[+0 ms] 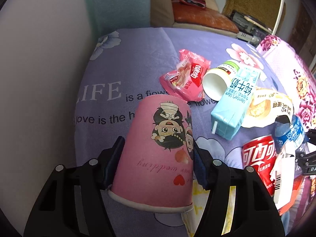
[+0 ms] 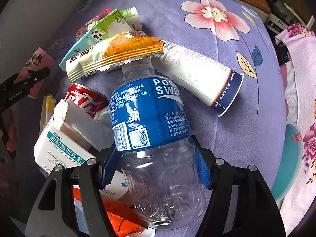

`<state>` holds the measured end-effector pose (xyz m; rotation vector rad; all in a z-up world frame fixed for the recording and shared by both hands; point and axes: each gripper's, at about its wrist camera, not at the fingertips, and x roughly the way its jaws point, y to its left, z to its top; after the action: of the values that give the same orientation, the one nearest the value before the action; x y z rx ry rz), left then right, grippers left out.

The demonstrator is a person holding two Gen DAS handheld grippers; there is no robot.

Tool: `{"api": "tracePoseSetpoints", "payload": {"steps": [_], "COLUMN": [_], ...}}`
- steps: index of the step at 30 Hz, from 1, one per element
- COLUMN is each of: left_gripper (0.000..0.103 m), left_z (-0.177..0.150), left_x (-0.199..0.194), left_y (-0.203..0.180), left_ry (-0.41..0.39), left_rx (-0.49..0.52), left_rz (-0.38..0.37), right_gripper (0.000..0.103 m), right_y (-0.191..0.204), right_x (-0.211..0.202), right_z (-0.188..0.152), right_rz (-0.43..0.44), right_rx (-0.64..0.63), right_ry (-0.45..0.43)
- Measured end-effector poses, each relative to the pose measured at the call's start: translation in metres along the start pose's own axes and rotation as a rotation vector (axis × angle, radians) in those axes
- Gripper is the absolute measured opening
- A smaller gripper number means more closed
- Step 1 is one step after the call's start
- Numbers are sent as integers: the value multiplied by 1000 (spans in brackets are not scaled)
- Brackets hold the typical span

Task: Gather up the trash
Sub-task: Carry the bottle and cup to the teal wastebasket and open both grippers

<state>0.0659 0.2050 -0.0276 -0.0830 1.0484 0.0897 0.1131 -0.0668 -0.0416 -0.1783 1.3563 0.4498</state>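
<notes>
1. While both claws sit low over the litter, each has one item between its fingers: left claw (image 1: 159,162) straddles the pink paper cup (image 1: 158,154), right claw (image 2: 156,165) straddles the clear plastic bottle (image 2: 156,138).
2. Left claw: pads look pressed on the cup's two sides, so gripping the cup. Cup is inverted in the left wrist view, rim toward the camera, base pointing away, long axis roughly along the fingers.
3. Right claw: blue pads touch the bottle's clear lower body just under the blue label, so gripping the bottle. Bottle's long axis runs away from the camera along the fingers; its neck is tucked under the snack wrapper (image 2: 116,55).
4. Judgement: the bottle's lift turns on that overlap, as the wrapper may ride up or slide off with it.
5. Remaining trash near the right claw: red cola can (image 2: 86,100), medicine box (image 2: 63,144), white paper cup (image 2: 199,75). Nearer the left: pink snack packets (image 1: 185,77), blue milk carton (image 1: 233,102).
6. Surface: a bed with a purple floral sheet (image 1: 138,59), printed lettering. No bin seen. Room: wall on the left, cluttered furniture behind.
</notes>
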Motion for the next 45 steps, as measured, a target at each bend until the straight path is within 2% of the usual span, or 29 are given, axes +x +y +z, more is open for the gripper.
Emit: {"api": "tracePoseSetpoints", "payload": {"steps": [5,10,16,24,35,45], "left_gripper": [65,65,65,65,65,65], "left_z": [5,7,3,5,0,-6], "left_x": [-32,-54,-62,-68,-53,-27], "left_y": [-17,-46,-89,-152,-273,-390], "left_ry": [-53,-91,-88,-86,-50,9], "left_rx": [-8,31,86,166,346,523], "left_rz": [-44,-80,-125,-200,-257,-301], "right_gripper": [64,64,64,64,64,64], "right_y": [-8,-23,-37,-79,-176,-272], "right_x": [-22,-36,-36,-61,-100,-106], "right_z": [-14,-21,-40,-62,-106,-166], "right_rz": [22,29,36,55,23,-38], "right_rx": [14,51,88,205,424,652], "right_ry": [-44,-94,-106,-199,-346,-405]}}
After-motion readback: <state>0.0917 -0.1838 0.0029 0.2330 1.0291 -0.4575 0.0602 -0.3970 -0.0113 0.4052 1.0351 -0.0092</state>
